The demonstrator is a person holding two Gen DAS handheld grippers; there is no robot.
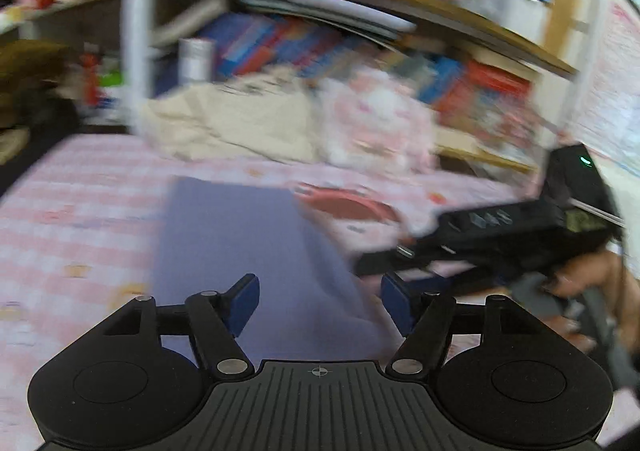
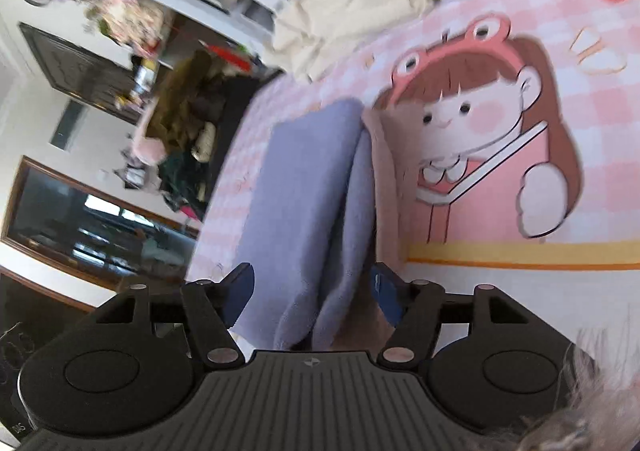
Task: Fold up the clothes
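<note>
While both fingers gape empty over folded lilac towel (image 2: 304, 187), cream heap (image 1: 224, 123), plush (image 1: 376, 123) crowd behind

Both wrist cameras look forward and down, close over the bed, sharing the folded lilac cloth (image 1: 256, 251).

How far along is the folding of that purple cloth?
The purple cloth already lies folded in layers on the pink checked bedspread. Nothing is in hand: the left gripper and right gripper are both open. A cream garment still lies crumpled behind.
</note>
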